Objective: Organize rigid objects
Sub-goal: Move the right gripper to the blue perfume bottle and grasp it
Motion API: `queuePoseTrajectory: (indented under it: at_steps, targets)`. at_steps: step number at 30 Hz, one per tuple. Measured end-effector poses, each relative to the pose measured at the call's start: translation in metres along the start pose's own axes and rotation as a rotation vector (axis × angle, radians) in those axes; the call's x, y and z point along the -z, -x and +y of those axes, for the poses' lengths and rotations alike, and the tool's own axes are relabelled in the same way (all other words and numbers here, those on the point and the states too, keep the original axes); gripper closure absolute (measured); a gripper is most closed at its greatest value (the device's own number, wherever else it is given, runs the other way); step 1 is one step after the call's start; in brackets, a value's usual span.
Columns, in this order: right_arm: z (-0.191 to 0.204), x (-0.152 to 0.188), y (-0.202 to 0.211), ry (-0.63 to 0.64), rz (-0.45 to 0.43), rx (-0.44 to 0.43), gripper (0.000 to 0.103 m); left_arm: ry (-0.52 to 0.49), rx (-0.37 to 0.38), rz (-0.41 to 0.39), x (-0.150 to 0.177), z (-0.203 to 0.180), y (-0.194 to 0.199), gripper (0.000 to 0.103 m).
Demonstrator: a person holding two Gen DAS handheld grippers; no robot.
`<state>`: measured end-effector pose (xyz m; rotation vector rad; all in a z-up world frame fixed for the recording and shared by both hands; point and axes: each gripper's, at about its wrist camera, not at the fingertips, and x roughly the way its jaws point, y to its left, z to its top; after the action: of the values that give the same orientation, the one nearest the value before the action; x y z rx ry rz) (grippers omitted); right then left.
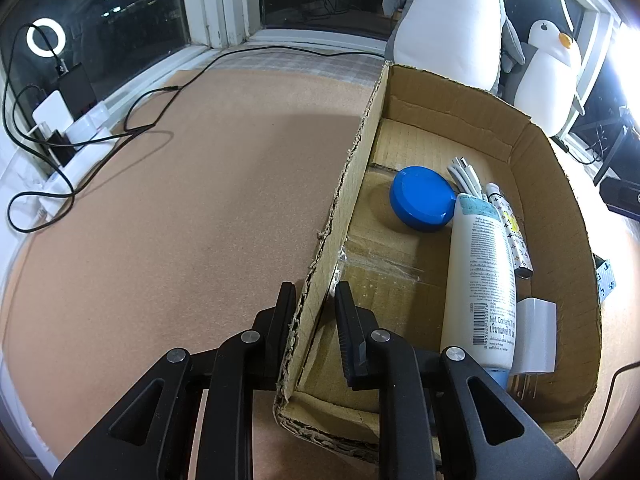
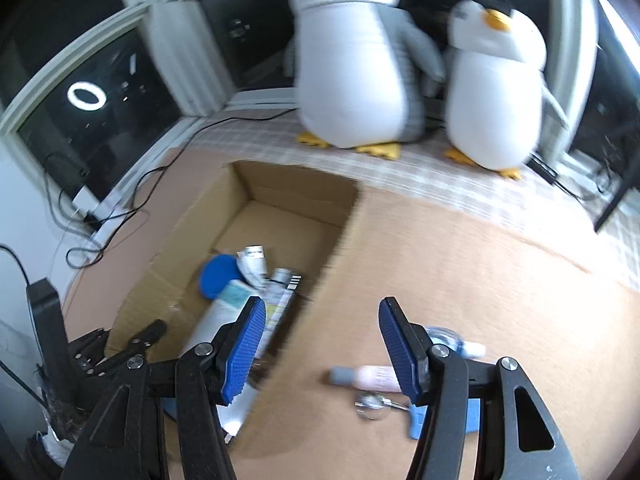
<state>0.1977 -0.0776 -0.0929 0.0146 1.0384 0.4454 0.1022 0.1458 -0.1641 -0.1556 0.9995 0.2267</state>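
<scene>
Between the left gripper's (image 1: 314, 300) black fingers stands the left wall of the cardboard box (image 1: 352, 184), the fingers straddling it with a slight gap on the inner side. Inside the box lie a white lotion bottle (image 1: 482, 280), a blue round lid (image 1: 424, 199), a coiled white cable (image 1: 466, 174), a patterned tube (image 1: 514, 236) and a white charger (image 1: 536, 334). Over the cork mat (image 2: 460, 260), the right gripper (image 2: 322, 316) hangs wide open and empty, above a pink tube (image 2: 370, 377), a small clear bottle (image 2: 454, 342) and a metal ring (image 2: 372, 403).
</scene>
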Motion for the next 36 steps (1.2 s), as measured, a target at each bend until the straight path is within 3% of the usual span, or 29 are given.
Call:
queuePoseTrajectory:
  at_steps: [13, 29, 32, 36]
  targets:
    - [-0.076, 0.002, -0.021, -0.210, 0.124, 0.037, 0.048, 0.000, -0.001, 0.000, 0.000, 0.000, 0.000, 0.085]
    - [-0.087, 0.003, -0.047, -0.244, 0.220, 0.123, 0.048, -0.001, -0.001, 0.000, 0.000, 0.000, 0.000, 0.085]
    - [-0.085, 0.002, -0.052, -0.225, 0.240, 0.137, 0.041, -0.001, -0.001, 0.000, 0.000, 0.000, 0.000, 0.085]
    - [-0.078, 0.001, -0.058, -0.188, 0.264, 0.149, 0.041, -0.001, -0.001, 0.000, 0.000, 0.000, 0.000, 0.085]
